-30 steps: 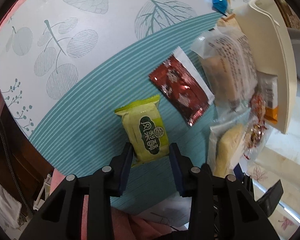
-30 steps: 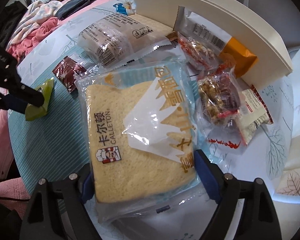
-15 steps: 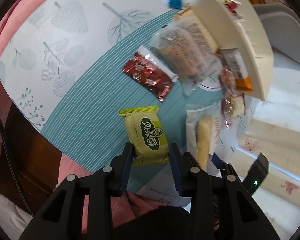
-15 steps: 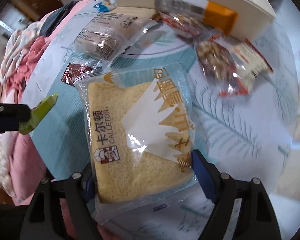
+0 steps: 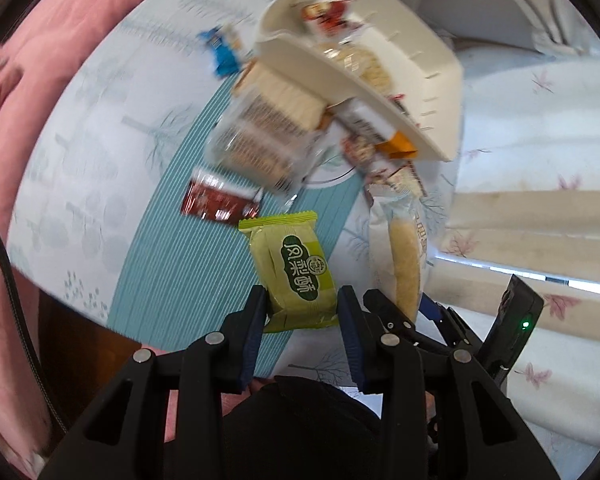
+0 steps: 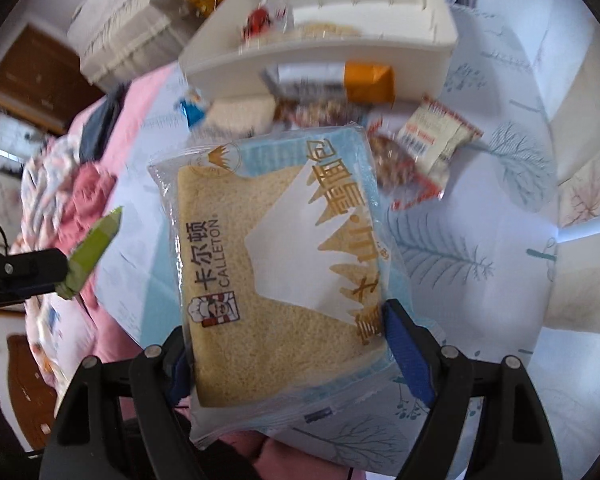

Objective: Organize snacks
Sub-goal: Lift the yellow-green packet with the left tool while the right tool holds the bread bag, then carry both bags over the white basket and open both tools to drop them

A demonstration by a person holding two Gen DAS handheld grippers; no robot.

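My left tool (image 5: 302, 312) pinches a glossy green foil packet (image 5: 294, 270); my right tool (image 6: 288, 344) holds crinkly clear-plastic bread wrap (image 6: 276, 264). The cream bin (image 6: 320, 58) looks smooth plastic.

Both wrist views look down, sharing the cream bin (image 5: 428, 92).

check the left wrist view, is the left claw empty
No, the left claw is shut on the green pineapple cake packet, its two blue-padded fingers pressing the packet's sides above the teal striped tablecloth.
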